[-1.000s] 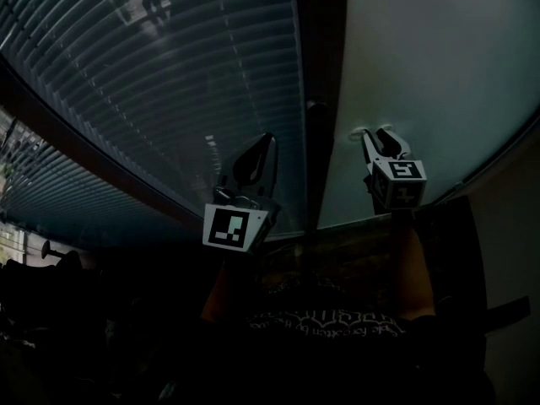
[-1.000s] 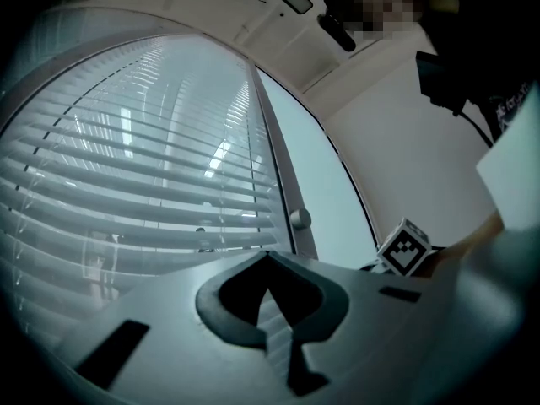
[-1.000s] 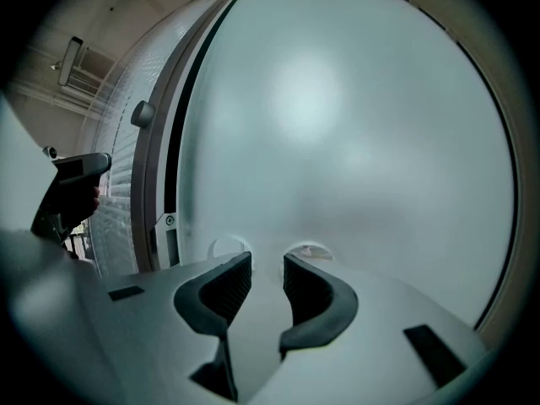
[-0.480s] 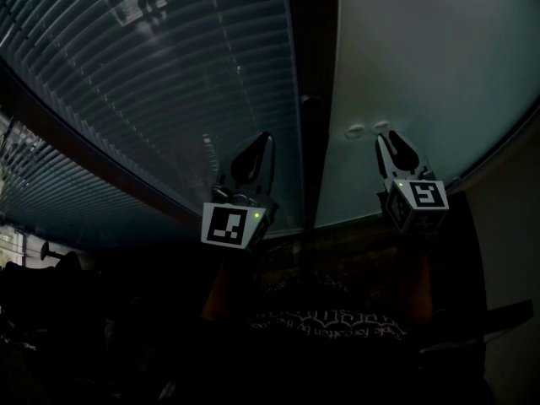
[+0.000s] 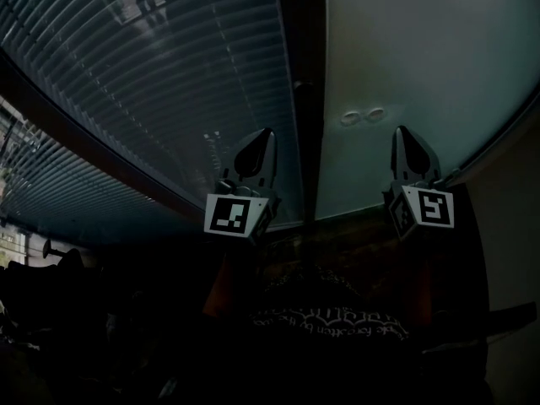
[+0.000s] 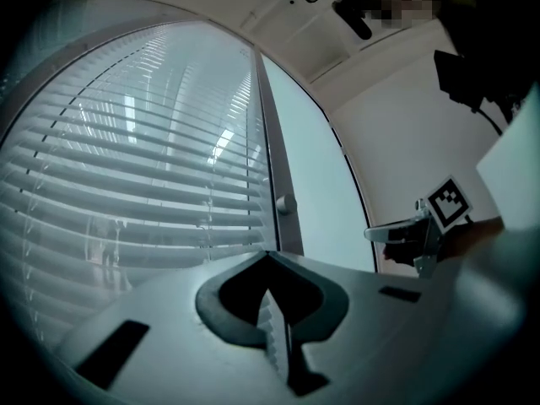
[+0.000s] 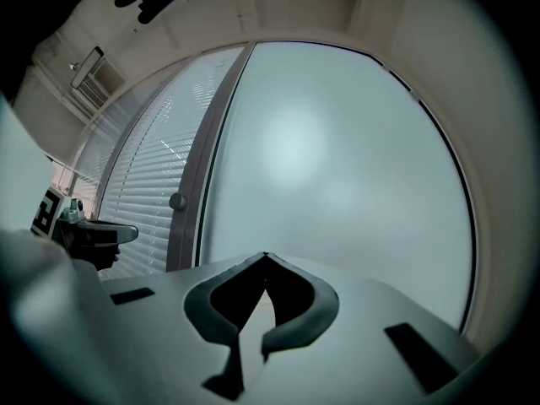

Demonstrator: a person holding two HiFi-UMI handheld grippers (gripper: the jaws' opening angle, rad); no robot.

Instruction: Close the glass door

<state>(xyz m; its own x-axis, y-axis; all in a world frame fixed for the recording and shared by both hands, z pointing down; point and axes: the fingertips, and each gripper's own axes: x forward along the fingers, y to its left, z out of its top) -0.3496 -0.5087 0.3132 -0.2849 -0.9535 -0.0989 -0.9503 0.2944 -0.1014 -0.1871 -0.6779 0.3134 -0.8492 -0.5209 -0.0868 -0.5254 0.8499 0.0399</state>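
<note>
The big frosted glass door [image 5: 422, 49] stands in front of the person. It is pale and cloudy, and you cannot see through it. Its left edge sits right against a tall dark door post [image 5: 302, 24]. A small round knob [image 6: 285, 203] sticks out of that post, about halfway up. On the other side of the post is a wide window covered with grey-white slat blinds [image 5: 160, 66].

Low on the glass, near the post, there are two little pale oval marks [image 5: 363, 115] side by side. I cannot tell what they are.

The person holds up both tools, pointing them at the door and window. The left gripper [image 5: 267, 133] is in front of the blinds, just left of the dark post. Its fingers are clenched tight together, tip to tip, with nothing between them. It has a white cube with a black square marker [image 5: 232, 215] at the back.

The right gripper [image 5: 403, 130] is in front of the frosted glass, just below and to the right of the oval marks. It is near the glass but not touching it. Its fingers are clenched together too, and they grasp nothing. Its own marker cube [image 5: 426, 211] sits behind them.

The two grippers are apart, with the dark post between them.
</note>
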